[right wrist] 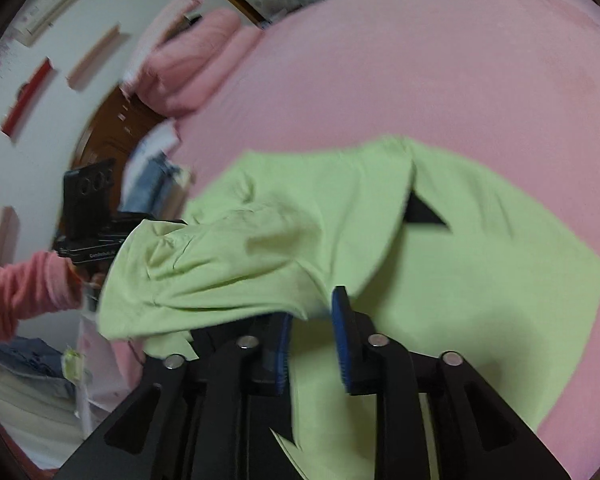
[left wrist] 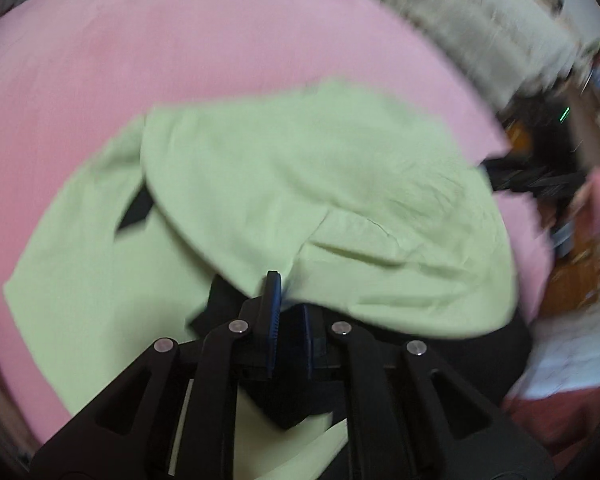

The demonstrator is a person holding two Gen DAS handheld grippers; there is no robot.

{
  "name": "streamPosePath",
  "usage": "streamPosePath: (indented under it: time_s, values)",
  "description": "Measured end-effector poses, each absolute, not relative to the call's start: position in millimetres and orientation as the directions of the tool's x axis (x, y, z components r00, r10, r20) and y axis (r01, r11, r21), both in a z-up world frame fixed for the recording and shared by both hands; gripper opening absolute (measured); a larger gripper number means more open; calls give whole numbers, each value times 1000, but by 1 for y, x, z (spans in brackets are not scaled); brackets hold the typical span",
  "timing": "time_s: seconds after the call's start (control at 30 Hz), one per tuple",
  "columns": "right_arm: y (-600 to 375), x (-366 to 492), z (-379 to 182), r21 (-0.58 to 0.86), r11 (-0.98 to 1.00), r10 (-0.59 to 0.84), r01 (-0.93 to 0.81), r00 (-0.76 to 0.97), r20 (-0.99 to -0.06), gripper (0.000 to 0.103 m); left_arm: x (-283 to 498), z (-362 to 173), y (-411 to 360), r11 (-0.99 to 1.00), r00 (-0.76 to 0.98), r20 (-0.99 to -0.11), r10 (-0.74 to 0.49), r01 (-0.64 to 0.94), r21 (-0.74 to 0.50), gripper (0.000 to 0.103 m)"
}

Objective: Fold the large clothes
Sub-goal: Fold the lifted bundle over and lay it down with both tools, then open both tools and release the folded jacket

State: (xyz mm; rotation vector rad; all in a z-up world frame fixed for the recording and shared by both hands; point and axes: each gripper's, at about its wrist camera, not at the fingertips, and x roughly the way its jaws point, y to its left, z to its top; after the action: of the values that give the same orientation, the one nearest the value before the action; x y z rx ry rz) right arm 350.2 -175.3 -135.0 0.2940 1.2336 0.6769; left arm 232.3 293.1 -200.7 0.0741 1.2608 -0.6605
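Green shirt [left wrist: 260, 184] is laid on the pink bed [left wrist: 180, 52], one half folded over. Left gripper [left wrist: 286, 320] is seen nearly closed on the fold's near edge. Right gripper [right wrist: 312, 344] stands half-open, cloth [right wrist: 340, 264] just ahead, nothing clamped.

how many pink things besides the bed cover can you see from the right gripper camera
2. A pink bundle of bedding lies at the far left end of the pink bed cover, and a person's pink sleeve shows at the left edge. More may be hidden behind the green garment.
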Motion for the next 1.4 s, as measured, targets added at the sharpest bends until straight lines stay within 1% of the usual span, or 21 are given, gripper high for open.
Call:
streamPosePath:
  time_s: [0.03,0.1,0.13,0.17,0.3,0.4,0.47,0.5,0.53,0.6,0.63,0.73,0.83,0.9,1.0,1.03,1.07,1.13,1.2,1.23,1.4]
  values:
    - [-178,342,-142,542,780,602,-313,141,-786,52,223,-211,291,818,133,-918,-374,514,-258,14]
    - [-182,326,-153,502,795,558,-340,88,-825,55,211,-227,288,834,74,-954,-290,509,-214,32]
    - [-184,320,-155,478,803,535,-355,79,-841,55,204,-232,292,849,59,-963,-264,488,-203,47]
    - [-187,314,-155,459,809,518,-367,77,-852,55,203,-233,296,864,63,-966,-252,464,-195,53]
    - [-185,305,-141,437,815,508,-380,106,-855,55,191,-198,307,913,170,-949,-264,362,-189,53]
    - [-138,307,-108,472,796,565,-380,185,-804,55,178,-164,303,937,310,-900,-306,267,-227,53]
    - [-127,305,-102,491,797,588,-352,269,-763,53,186,-146,279,931,372,-856,-359,209,-299,53]
    - [-114,307,-101,511,797,599,-322,312,-737,45,179,-147,273,922,402,-830,-386,174,-345,53]
    - [-105,306,-105,552,787,616,-274,354,-704,32,178,-147,268,919,417,-820,-392,144,-367,52]
    - [-76,309,-122,615,770,626,-169,388,-676,23,168,-158,248,915,407,-825,-393,84,-394,33]
    - [-70,312,-128,621,775,613,-120,383,-691,19,171,-165,242,919,387,-839,-384,68,-389,23]
    - [-24,310,-146,523,849,515,-80,352,-782,11,176,-196,202,955,322,-901,-290,44,-292,23]
    - [-5,305,-164,505,859,500,-88,355,-789,10,180,-224,200,984,270,-947,-176,30,-174,17]
    - [-14,305,-170,439,893,444,-99,354,-823,9,182,-231,210,984,284,-943,-175,30,-174,17]
    - [-42,306,-178,239,965,263,-109,378,-888,4,186,-230,232,991,287,-951,-117,-28,-130,17]
    - [-53,305,-181,166,980,195,-108,373,-907,4,189,-226,241,984,268,-952,-150,-50,-169,17]
    - [-62,303,-181,151,982,184,-118,366,-912,4,190,-221,247,975,266,-945,-191,-61,-214,18]
    - [-79,300,-176,186,972,228,-144,376,-898,4,194,-205,255,967,308,-927,-213,-72,-245,19]
    - [-86,303,-165,228,958,281,-174,402,-871,4,207,-189,256,973,355,-916,-188,-59,-223,26]
    - [-84,307,-158,279,940,338,-195,429,-838,4,218,-186,252,978,378,-910,-171,-46,-204,29]
    - [-37,361,-159,584,786,608,-203,422,-672,4,293,-203,238,975,428,-891,-153,-81,-206,29]
